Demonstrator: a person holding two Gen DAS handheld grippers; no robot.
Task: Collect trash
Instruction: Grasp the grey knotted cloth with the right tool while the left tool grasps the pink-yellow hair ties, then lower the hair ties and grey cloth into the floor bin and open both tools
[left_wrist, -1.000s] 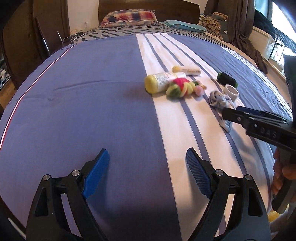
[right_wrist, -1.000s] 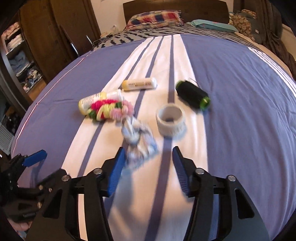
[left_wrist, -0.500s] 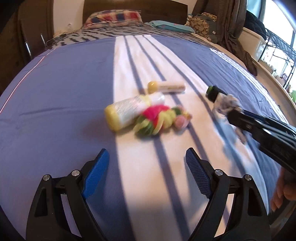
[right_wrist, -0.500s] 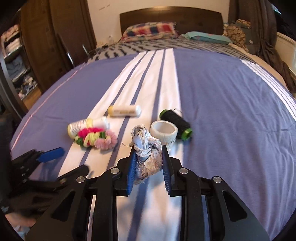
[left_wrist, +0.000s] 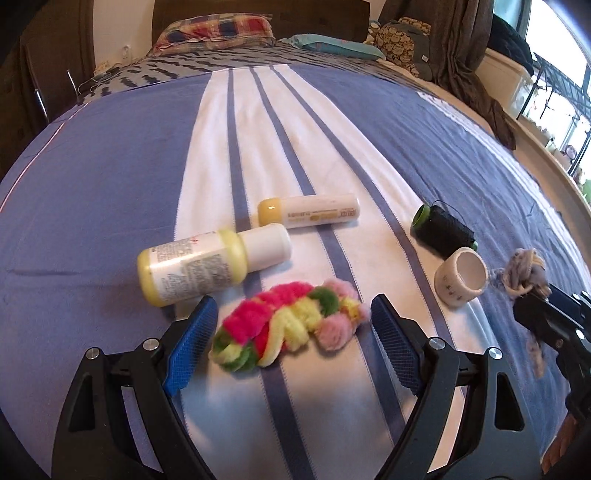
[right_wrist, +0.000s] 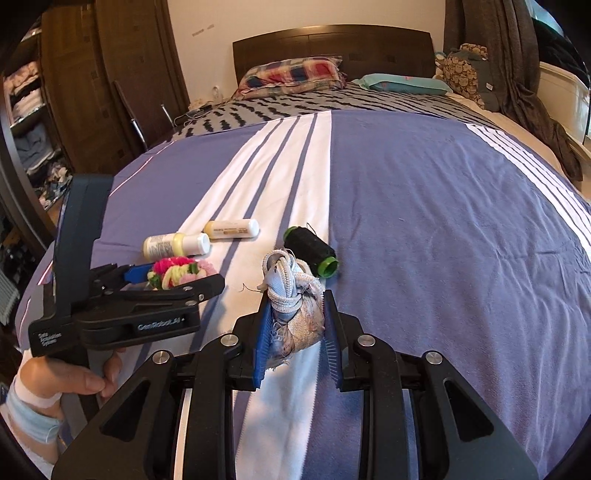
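While the right gripper (right_wrist: 295, 332) was clamped on a knotted rag bundle (right_wrist: 293, 299), holding it clear above the bedspread (right_wrist: 443, 221), the left gripper (left_wrist: 291, 339) sat low with its jaws spread wide apart on either side of a fluffy pink, yellow and green scrunchie (left_wrist: 288, 328). That scrunchie lay on a white stripe of the purple cover — neither blue pad (left_wrist: 192, 347) appeared to touch it.

Just beyond the scrunchie a yellow bottle with a white cap (left_wrist: 207, 266) lay on its side, and near it, further up the bed, a slimmer white tube with a yellow cap (left_wrist: 308, 215) lay on its side too. To their right rested a black thread spool with green ends (left_wrist: 443, 230), and just beside that stood a small white ring of tape (left_wrist: 460, 280); whether the two touched could not be told.

From the left wrist view the bundle showed at the right edge, pinched at the tip of the other tool. From the right wrist view the person's left hand (right_wrist: 74, 376) gripped the left tool's handle.

At the head of the bed lay a plaid pillow (right_wrist: 291, 74) and a teal pillow (right_wrist: 402, 84) — both well apart from the clutter.
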